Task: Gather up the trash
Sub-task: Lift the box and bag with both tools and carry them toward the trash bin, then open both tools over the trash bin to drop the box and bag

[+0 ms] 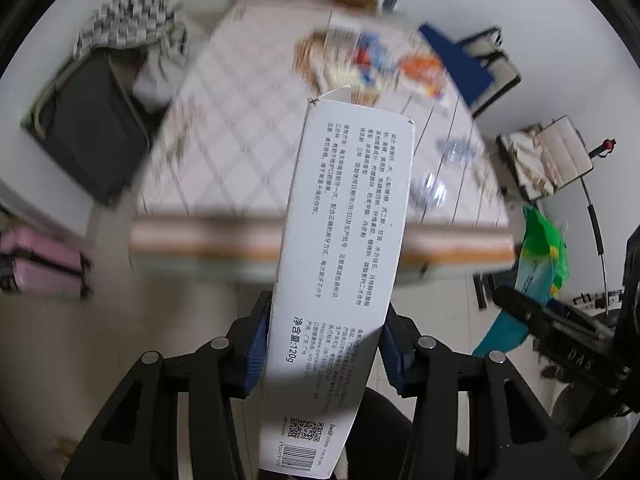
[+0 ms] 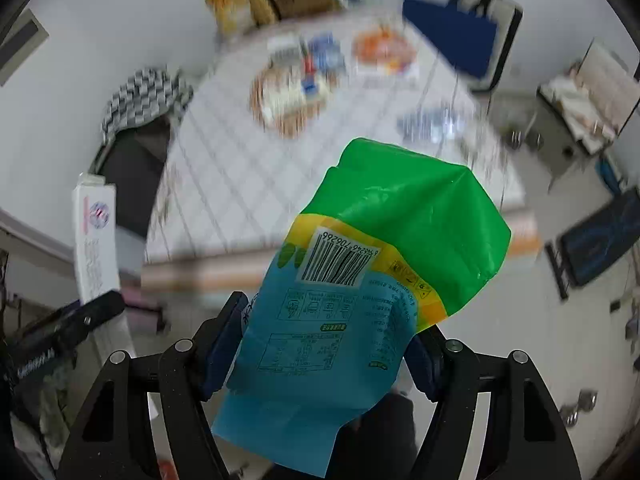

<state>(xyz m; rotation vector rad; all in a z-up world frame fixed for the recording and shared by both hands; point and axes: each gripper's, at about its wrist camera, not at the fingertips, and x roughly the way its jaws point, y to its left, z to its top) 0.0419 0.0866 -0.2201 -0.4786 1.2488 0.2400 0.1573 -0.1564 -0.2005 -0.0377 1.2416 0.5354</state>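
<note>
My left gripper [image 1: 322,344] is shut on a long white toothpaste box [image 1: 344,260] with printed text and a barcode; the box sticks forward over the floor in front of the table. My right gripper [image 2: 324,344] is shut on a green, yellow and blue plastic snack bag [image 2: 376,264] with a barcode. The bag also shows at the right of the left wrist view [image 1: 540,252], and the box at the left of the right wrist view [image 2: 96,248]. Both are held in front of the table's near edge.
A table with a checked cloth [image 1: 240,128] carries a wicker basket [image 2: 280,100] of packets, an orange packet [image 2: 384,50] and clear plastic wrappers [image 1: 452,160]. A dark chair with a checked cloth [image 1: 100,120], a pink suitcase [image 1: 36,260] and a blue-backed chair [image 2: 460,40] stand around.
</note>
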